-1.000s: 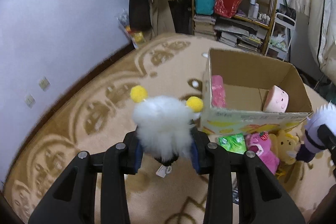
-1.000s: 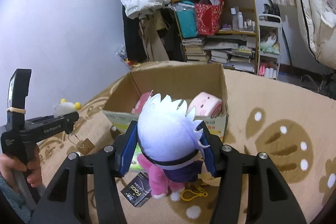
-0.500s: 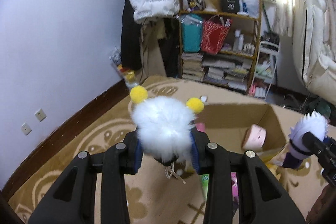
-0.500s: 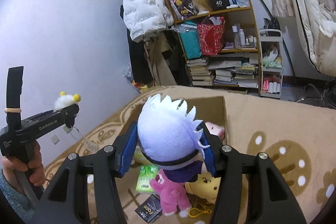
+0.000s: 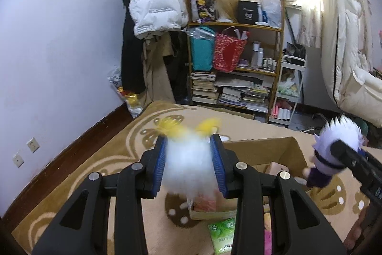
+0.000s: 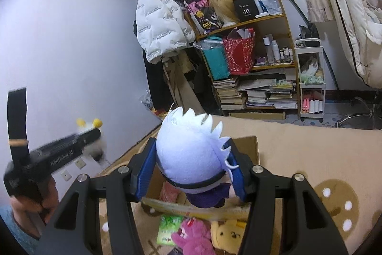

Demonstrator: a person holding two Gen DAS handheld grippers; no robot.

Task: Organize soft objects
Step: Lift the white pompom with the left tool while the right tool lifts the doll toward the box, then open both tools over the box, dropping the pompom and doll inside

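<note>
Carry step: left hand-held gripper (image 5: pixel 188 166) clamps white fluffy toy (image 5: pixel 188 169), right hand-held gripper (image 6: pixel 191 171) clamps spiky-haired doll (image 6: pixel 191 149); next, lower both into box (image 6: pixel 248 147), then release.

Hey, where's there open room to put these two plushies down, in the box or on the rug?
The cardboard box shows bare floor toward its far wall, past the pink plush. The rug right of the box is open. It is crowded in front of the box: green packet, magenta plush and yellow bear lie packed together.
</note>
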